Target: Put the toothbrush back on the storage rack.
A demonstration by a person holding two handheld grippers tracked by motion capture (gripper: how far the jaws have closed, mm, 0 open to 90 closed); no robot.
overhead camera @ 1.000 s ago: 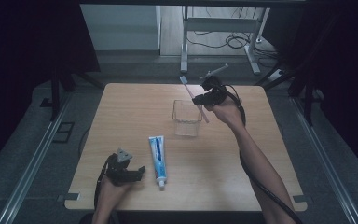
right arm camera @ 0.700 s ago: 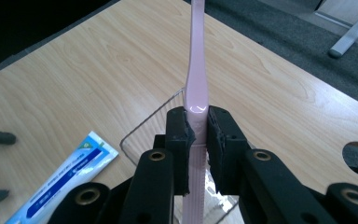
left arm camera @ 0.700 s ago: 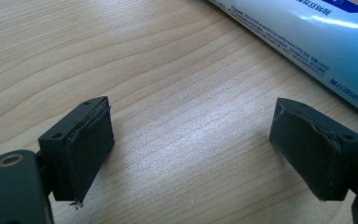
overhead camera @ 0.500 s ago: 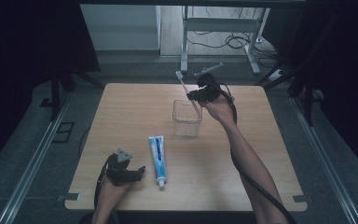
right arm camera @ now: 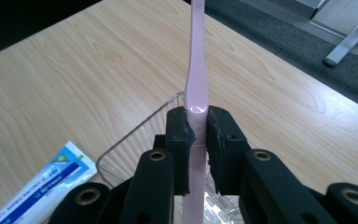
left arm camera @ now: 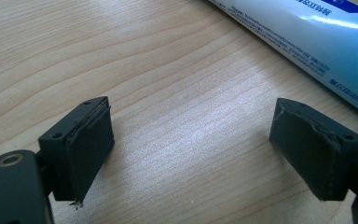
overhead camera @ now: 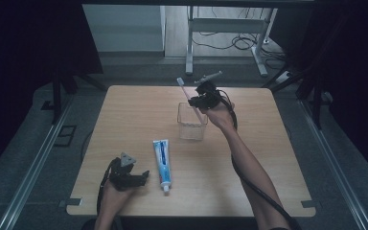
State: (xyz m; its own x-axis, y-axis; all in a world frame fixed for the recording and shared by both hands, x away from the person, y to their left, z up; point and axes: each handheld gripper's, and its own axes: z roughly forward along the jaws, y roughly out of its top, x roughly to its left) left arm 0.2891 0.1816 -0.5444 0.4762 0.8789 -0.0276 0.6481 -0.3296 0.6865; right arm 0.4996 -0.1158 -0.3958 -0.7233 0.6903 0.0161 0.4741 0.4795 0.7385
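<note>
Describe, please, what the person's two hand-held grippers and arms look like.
Both are black: the left hand-held gripper carries a grey three-cornered plate on top, and the right hand-held gripper trails a black cable along the forearm. Each has two blocky black jaws with dark pads and round metal-ringed holes. The forearms are bare, with no sleeves visible.

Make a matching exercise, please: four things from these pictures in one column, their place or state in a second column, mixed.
1. pink plastic toothbrush
2. blue and white toothpaste tube
3. clear square plastic cup
4. left hand-held gripper

a. open, above bare wood
b. lying flat on the table
c. standing upright mid-table
d. clamped in the right hand-held gripper

Pairs: 1-d, 2-b, 3-c, 4-a
</note>
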